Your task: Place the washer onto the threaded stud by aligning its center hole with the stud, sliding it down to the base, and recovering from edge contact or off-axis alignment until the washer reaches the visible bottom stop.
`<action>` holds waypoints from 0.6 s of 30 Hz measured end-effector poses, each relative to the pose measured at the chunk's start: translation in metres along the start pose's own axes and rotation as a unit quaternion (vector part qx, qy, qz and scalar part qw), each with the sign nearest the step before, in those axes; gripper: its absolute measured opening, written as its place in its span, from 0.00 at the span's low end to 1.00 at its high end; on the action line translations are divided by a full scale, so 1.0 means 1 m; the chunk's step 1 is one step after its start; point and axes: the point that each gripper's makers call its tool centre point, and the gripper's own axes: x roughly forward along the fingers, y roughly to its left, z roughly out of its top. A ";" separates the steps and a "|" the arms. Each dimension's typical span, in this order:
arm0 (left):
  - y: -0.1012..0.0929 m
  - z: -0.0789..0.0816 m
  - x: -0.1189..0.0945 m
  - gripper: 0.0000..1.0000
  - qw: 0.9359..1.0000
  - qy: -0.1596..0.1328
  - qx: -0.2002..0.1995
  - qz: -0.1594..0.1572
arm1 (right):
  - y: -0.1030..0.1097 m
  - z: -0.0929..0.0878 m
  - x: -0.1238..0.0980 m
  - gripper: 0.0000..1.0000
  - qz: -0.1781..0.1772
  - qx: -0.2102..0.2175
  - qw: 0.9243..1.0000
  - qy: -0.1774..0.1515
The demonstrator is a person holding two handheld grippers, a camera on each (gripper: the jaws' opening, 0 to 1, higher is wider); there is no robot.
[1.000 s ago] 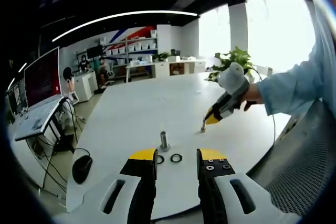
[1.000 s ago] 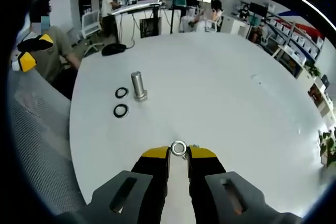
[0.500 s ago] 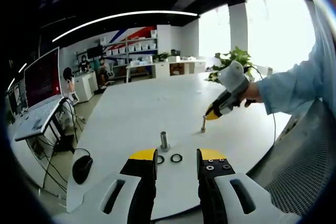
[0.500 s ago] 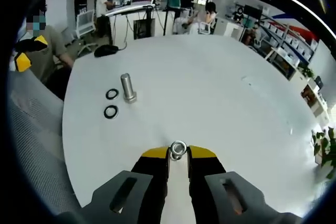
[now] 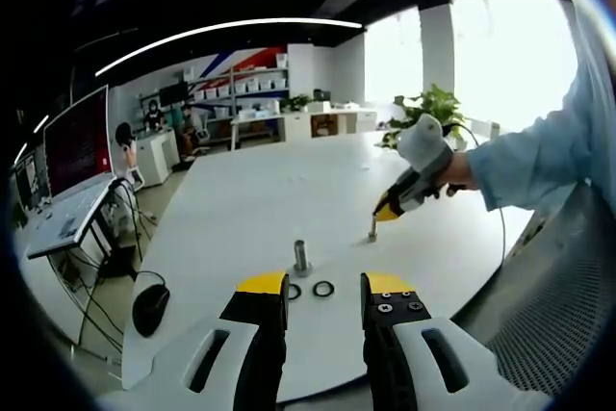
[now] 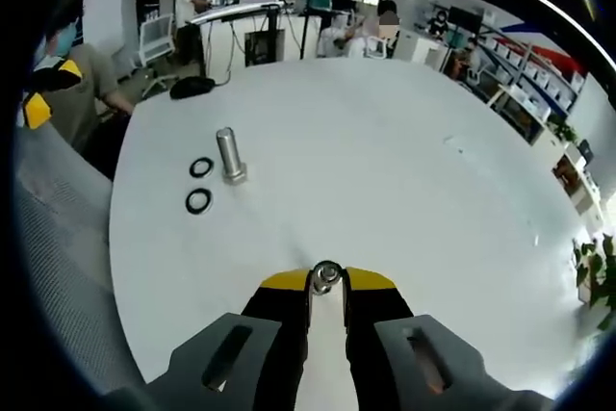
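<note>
A short metal stud (image 5: 301, 257) (image 6: 229, 154) stands upright on the white table (image 5: 279, 190). Two dark washers (image 5: 323, 289) (image 5: 294, 292) lie flat beside its base; the right gripper view has them left of the stud (image 6: 201, 166) (image 6: 197, 201). My right gripper (image 6: 327, 282) is shut on a metal washer (image 6: 327, 274), pinched by its edge at the jaw tips. In the left gripper view that gripper (image 5: 377, 223) hangs to the right of the stud, the washer (image 5: 372, 232) just above the table. My left gripper (image 5: 324, 286) is open, jaws apart, short of the stud.
A black computer mouse (image 5: 150, 307) lies near the table's left edge. A grey mesh chair (image 5: 553, 315) stands at the right, and a potted plant (image 5: 433, 108) sits at the table's far side. Desks, a monitor (image 5: 77, 141) and people are beyond.
The right gripper has drifted slightly with the washer still pinched, and its view has shifted a little. The left gripper, the stud and the loose washers stay put.
</note>
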 end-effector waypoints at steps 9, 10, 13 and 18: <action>0.000 -0.001 0.000 0.28 1.000 0.001 0.000 0.000 | 0.000 0.001 0.002 0.14 0.003 -0.005 1.000 0.003; 0.000 -0.001 0.000 0.28 1.000 0.001 0.000 0.001 | 0.001 0.001 0.002 0.15 0.004 -0.004 1.000 0.003; 0.000 -0.001 0.000 0.28 1.000 0.000 -0.001 0.001 | 0.002 0.001 0.003 0.16 0.007 -0.005 1.000 0.004; 0.000 -0.001 0.000 0.28 1.000 0.000 -0.001 0.001 | 0.001 0.007 0.001 0.16 0.002 -0.006 1.000 -0.007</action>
